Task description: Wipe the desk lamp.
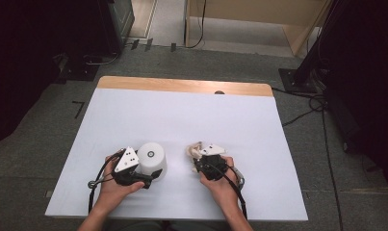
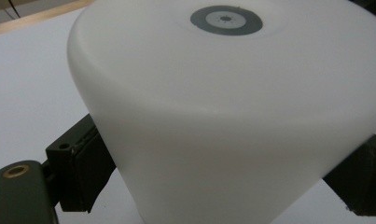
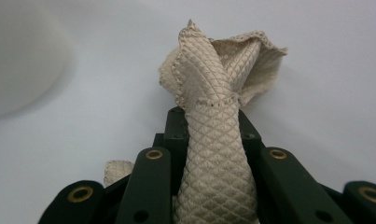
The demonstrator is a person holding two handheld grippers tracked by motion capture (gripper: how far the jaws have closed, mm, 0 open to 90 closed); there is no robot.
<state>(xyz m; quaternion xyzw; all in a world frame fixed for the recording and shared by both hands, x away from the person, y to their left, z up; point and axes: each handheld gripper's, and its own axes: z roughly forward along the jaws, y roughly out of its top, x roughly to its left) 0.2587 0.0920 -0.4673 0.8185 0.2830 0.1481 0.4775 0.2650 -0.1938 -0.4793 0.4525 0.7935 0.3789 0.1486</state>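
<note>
Cloth (image 3: 213, 121) is pinched between the jaws of our right gripper (image 1: 201, 153). The jaws sit close together on it, and the loose end bunches up past the tips. In the high view the cloth (image 1: 195, 150) lies just right of the cup (image 1: 151, 159).

Our left gripper (image 1: 148, 180) holds the cup. It is a white cup turned upside down, with a grey ring on its flat top. In the left gripper view the black pads (image 2: 85, 170) press on both sides of the cup (image 2: 223, 116), near its wide bottom.

We think the job now is to wipe the cup with the cloth. To do it well, we should keep the cup still with the left gripper and not squeeze harder, since the wall looks thin and could bend. We should bring the cloth over slowly and rub with the loose end, not with the hard jaws. The cloth is only held by a small fold, so a fast pull could make it slip out.

Both things are near our edge of the table (image 1: 182, 115), which has a white sheet on it and a wood strip (image 1: 182, 85) at the far edge beyond the cup. Past the table is grey carpet (image 1: 52, 125) with black cables (image 1: 302, 114), and dark stands on both sides.
</note>
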